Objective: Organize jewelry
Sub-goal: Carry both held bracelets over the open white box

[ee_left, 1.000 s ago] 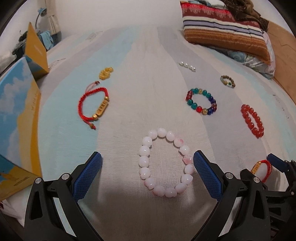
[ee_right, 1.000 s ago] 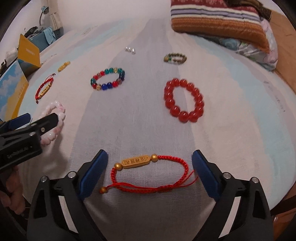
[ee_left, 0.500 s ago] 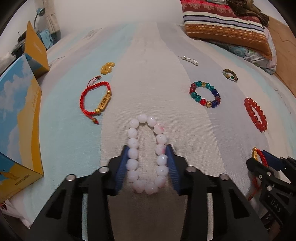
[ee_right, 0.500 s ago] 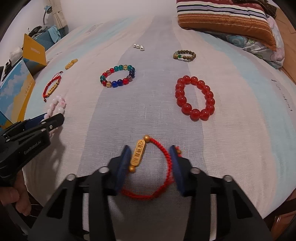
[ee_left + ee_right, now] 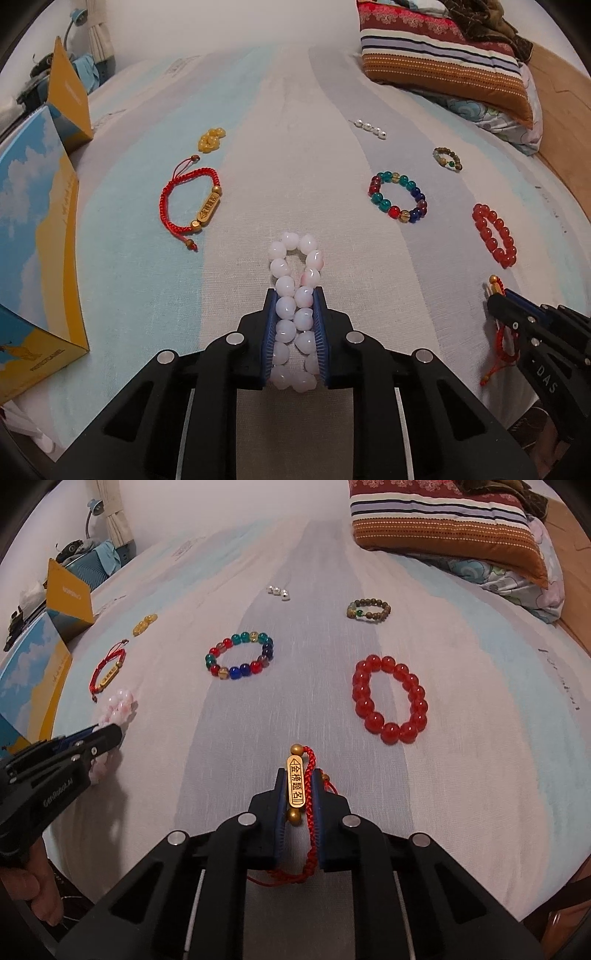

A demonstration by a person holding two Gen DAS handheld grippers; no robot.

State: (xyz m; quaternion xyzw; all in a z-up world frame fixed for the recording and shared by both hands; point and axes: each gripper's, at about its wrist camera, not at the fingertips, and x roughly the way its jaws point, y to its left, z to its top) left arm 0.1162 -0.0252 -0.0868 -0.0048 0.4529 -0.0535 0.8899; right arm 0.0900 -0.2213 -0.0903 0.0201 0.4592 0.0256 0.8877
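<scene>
My left gripper (image 5: 294, 295) is shut on a pink-white bead bracelet (image 5: 295, 273), squeezed into a narrow loop on the bed sheet. My right gripper (image 5: 298, 773) is shut on a red cord bracelet with a gold bar (image 5: 296, 781); it also shows at the right of the left wrist view (image 5: 504, 332). On the sheet lie a second red cord bracelet (image 5: 190, 205), a yellow charm (image 5: 211, 139), a multicolour bead bracelet (image 5: 239, 655), a red bead bracelet (image 5: 390, 699), a brown bead bracelet (image 5: 368, 609) and small pearls (image 5: 279, 590).
A blue and yellow box (image 5: 35, 236) stands at the left edge of the bed, with an open orange box (image 5: 70, 96) behind it. A striped pillow (image 5: 439, 62) lies at the far right. The left gripper's body (image 5: 55, 771) shows in the right wrist view.
Both grippers have closed from wide open. The left one squeezed the pink bracelet into a narrow loop; the right one clamped the red cord bracelet, turning its gold bar lengthwise.
</scene>
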